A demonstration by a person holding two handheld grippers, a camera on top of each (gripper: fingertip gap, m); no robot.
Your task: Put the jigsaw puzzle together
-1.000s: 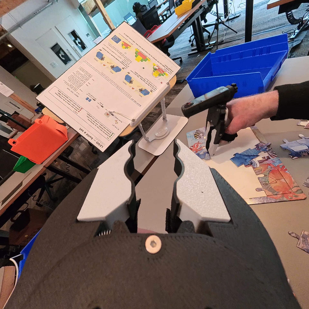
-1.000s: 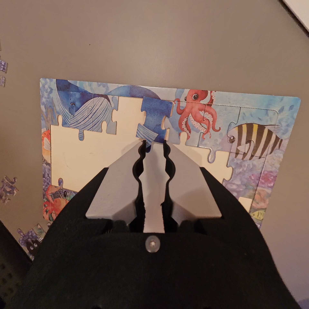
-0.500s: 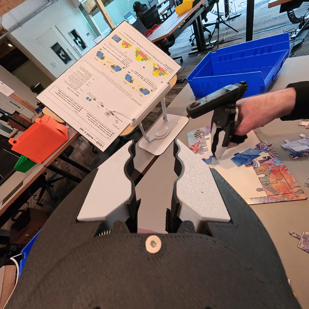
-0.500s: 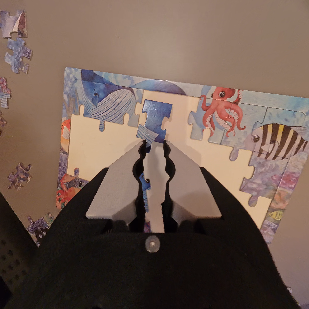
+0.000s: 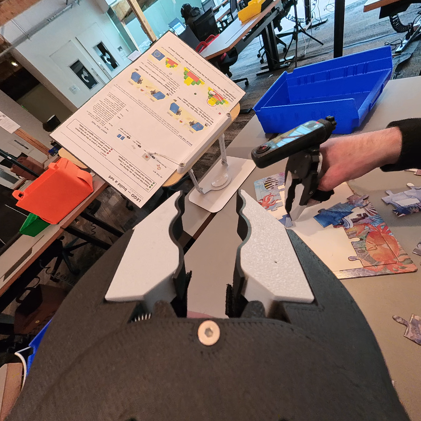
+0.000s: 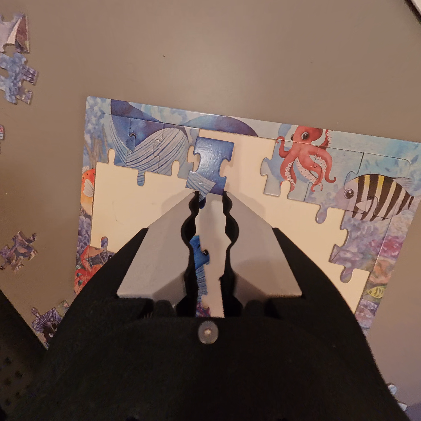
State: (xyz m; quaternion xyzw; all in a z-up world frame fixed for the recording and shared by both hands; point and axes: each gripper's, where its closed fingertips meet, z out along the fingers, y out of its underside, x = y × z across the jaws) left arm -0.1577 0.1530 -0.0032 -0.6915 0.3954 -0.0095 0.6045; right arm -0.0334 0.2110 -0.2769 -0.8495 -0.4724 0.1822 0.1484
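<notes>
The puzzle board (image 6: 136, 216) lies on the grey table, with whale pieces (image 6: 155, 150) at its top left and octopus (image 6: 303, 155) and striped fish pieces at its top right. A dark blue piece (image 6: 211, 159) lies in the gap between them, next to the whale. My right gripper (image 6: 210, 192) stands with jaws narrowly apart, tips on the piece's near edge. Another blue piece (image 6: 200, 250) shows between its fingers. The left wrist view shows the right gripper (image 5: 293, 216) tip-down on the board (image 5: 319, 239). My left gripper (image 5: 209, 192) is open, empty, off the board's left.
Loose pieces lie left of the board (image 6: 17, 77) (image 6: 18, 250) and on the table (image 5: 403, 200) (image 5: 410, 325). A blue bin (image 5: 330, 91) stands behind the board. An instruction sheet on a stand (image 5: 148, 114) is at the table's edge, with an orange box (image 5: 54, 191) beyond. The left gripper's tips are roughly 30 centimetres from the right gripper's.
My right gripper has moved left across the board and the dark blue piece went with it, from beside the octopus to beside the whale. The left gripper has not moved.
</notes>
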